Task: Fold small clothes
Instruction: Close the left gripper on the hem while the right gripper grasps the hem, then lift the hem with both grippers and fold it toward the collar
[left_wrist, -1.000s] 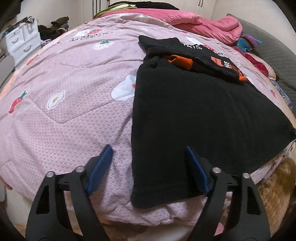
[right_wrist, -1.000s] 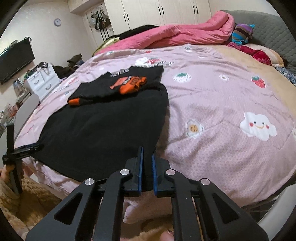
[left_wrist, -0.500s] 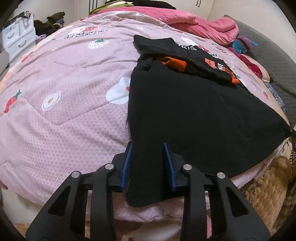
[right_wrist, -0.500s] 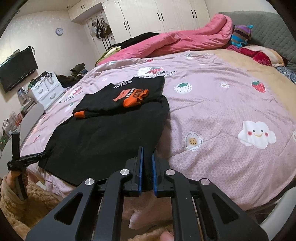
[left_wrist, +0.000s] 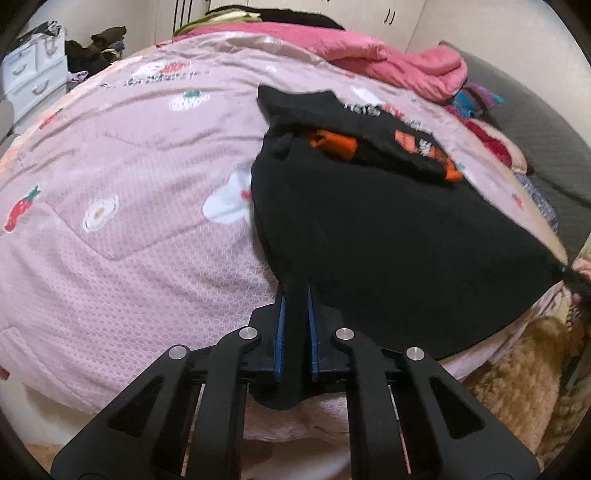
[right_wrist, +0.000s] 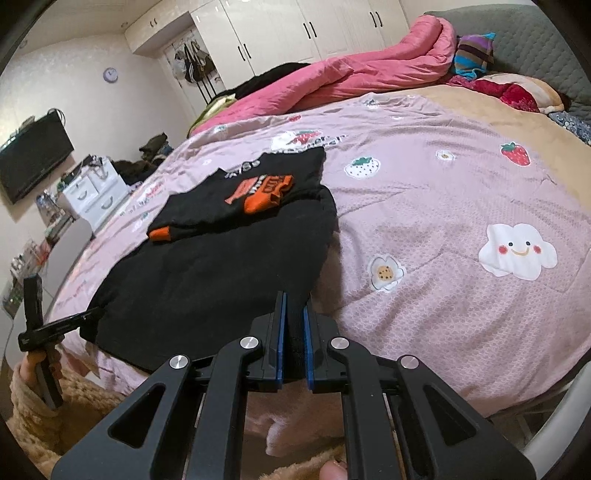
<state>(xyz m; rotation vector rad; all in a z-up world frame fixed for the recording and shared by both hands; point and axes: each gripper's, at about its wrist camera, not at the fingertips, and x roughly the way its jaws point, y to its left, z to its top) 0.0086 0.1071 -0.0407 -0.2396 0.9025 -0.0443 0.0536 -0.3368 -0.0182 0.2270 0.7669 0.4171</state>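
Pinching the black garment (left_wrist: 388, 251), both left tongs (left_wrist: 294, 321) and right tongs (right_wrist: 294, 325) clamp its hem corners.

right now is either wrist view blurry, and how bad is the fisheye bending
Left wrist view: motion blur smears the print on the black garment and the pink quilt, though the left gripper stays sharp. Right wrist view: crisp, the lettering and cloud print readable, with the right gripper sharp too. Both views bulge the bed into a dome and have dark vignetted corners.

The left gripper (left_wrist: 295, 332), wide open a second ago, has closed its jaws on the near corner of the black garment (left_wrist: 388, 240); that hem has lifted off the pink quilt (left_wrist: 129, 240).
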